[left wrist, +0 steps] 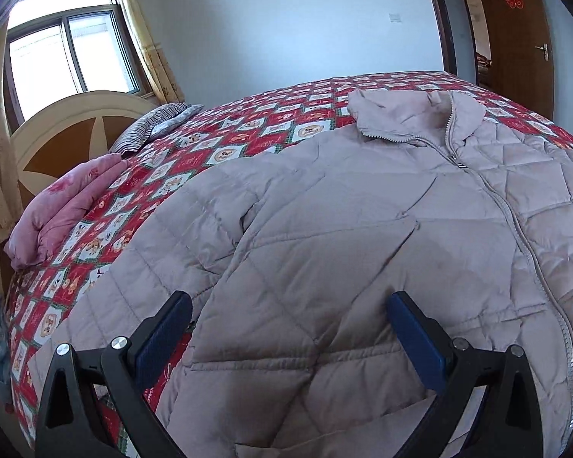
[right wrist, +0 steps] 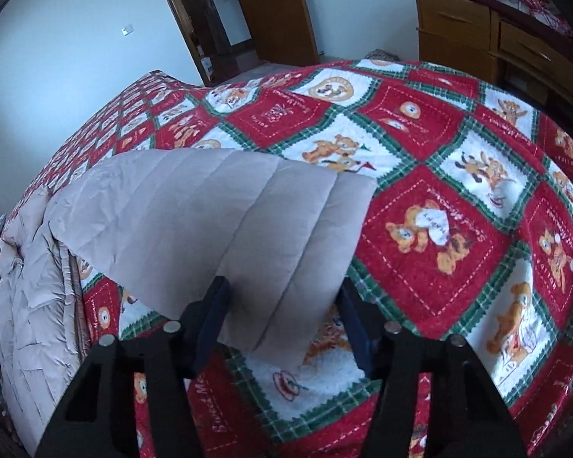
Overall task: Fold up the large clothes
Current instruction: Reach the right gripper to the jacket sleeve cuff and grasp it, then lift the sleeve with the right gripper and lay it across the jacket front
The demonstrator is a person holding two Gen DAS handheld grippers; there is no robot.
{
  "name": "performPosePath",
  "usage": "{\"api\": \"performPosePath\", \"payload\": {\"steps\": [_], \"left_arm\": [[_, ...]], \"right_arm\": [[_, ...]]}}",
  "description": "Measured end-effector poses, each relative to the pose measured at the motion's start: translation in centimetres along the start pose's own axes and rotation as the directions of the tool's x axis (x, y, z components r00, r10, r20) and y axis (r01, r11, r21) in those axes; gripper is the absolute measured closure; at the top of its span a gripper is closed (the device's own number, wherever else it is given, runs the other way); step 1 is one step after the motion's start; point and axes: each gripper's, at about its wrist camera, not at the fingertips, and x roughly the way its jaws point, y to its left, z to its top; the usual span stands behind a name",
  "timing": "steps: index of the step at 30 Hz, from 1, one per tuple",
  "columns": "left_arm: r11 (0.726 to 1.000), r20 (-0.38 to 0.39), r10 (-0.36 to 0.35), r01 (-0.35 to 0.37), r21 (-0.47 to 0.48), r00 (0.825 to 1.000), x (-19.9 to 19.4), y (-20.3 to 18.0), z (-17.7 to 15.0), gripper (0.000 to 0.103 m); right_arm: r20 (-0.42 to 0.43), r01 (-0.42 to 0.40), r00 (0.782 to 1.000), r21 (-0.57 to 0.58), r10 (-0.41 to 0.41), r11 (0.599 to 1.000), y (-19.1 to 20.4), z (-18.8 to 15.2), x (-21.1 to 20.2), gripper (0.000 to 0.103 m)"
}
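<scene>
- My left gripper (left wrist: pixel 288 301) stood wide open at the bottom of the frame. It hovered over the lower front of the quilted puffer jacket (left wrist: pixel 363 210) and held nothing. Closing there could have pinched only the top layer, so the front panel would have lifted off the back.
- My right gripper (right wrist: pixel 282 286) stood about half open at the bottom centre of its view, with the end of the jacket sleeve (right wrist: pixel 229 210) lying between the fingers. I could not tell whether the pads were biting the cloth. A shallow hold on slick padded fabric could have slipped as soon as I pulled.
- The teddy-bear bedspread (right wrist: pixel 439 229) lay directly under that sleeve. A low pinch could have caught it too and dragged it into the fold.
- The jacket lay spread front-up across the bed, filling the centre and right of the left view. Its zipper (left wrist: pixel 515 229) was closed. Uneven pulls from my two hands could have skewed the body and bunched the padding.
- The collar (left wrist: pixel 412 114) sat rumpled in the upper right of the left view. Folding over it could have left a lump.
- A folded pink quilt (left wrist: pixel 65 206) lay at the left edge, well apart from the jacket, so I judged it little risk.
</scene>
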Motion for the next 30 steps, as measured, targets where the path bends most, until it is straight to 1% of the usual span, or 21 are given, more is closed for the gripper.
{"api": "performPosePath", "payload": {"steps": [2, 3, 6, 9, 12, 14, 16, 19, 23, 26, 30], "left_arm": [[1.000, -0.001, -0.003, 0.003, 0.005, 1.000, -0.1, -0.1, 0.1, 0.001], [1.000, 0.000, -0.004, 0.004, 0.008, 1.000, -0.1, 0.0, 0.1, 0.001], [1.000, 0.000, -0.002, 0.002, 0.013, 1.000, -0.2, 0.1, 0.3, 0.001], [1.000, -0.001, 0.002, -0.002, 0.008, 1.000, -0.1, 0.5, 0.5, 0.001], [1.000, 0.001, 0.014, -0.014, 0.009, 1.000, 0.0, 0.8, 1.0, 0.001], [1.000, -0.001, 0.021, -0.021, 0.011, 1.000, 0.1, 1.0, 1.4, 0.001], [1.000, 0.004, 0.028, -0.028, 0.014, 1.000, 0.0, 1.3, 1.9, 0.001], [1.000, 0.012, 0.026, -0.026, 0.005, 1.000, 0.0, 1.7, 2.5, 0.001], [0.999, 0.017, 0.034, -0.034, 0.004, 0.999, 0.4, 1.9, 3.2, 0.001], [0.999, 0.009, 0.040, -0.040, -0.008, 0.999, 0.7, 2.2, 3.7, 0.001], [0.999, 0.008, 0.036, -0.036, -0.022, 0.999, 0.8, 2.5, 4.2, 0.001]], "right_arm": [[-0.004, -0.005, 1.000, -0.011, 0.005, 1.000, 0.2, 0.2, 0.2, 0.063], [-0.008, -0.008, 1.000, -0.017, 0.008, 1.000, 0.1, 0.3, 0.2, 0.083], [0.014, -0.001, 1.000, -0.031, 0.002, 1.000, -0.4, 0.8, -0.4, 0.090], [0.061, 0.047, 0.997, -0.037, -0.045, 0.998, -1.1, 2.3, -1.5, 0.092], [0.105, 0.079, 0.992, -0.046, -0.074, 0.996, -1.2, 4.3, -2.3, 0.093], [0.138, 0.100, 0.986, -0.070, -0.089, 0.993, -0.3, 5.4, -2.9, 0.094], [0.179, 0.101, 0.981, -0.109, -0.081, 0.989, 1.4, 6.2, -3.8, 0.094], [0.247, 0.095, 0.968, -0.196, -0.045, 0.976, 4.9, 6.7, -5.5, 0.094], [0.298, 0.062, 0.954, -0.307, 0.034, 0.950, 10.0, 6.5, -6.9, 0.094], [0.306, 0.022, 0.946, -0.395, 0.109, 0.919, 14.2, 5.8, -7.2, 0.095], [0.277, -0.037, 0.939, -0.507, 0.203, 0.861, 19.8, 4.3, -6.7, 0.095]]}}
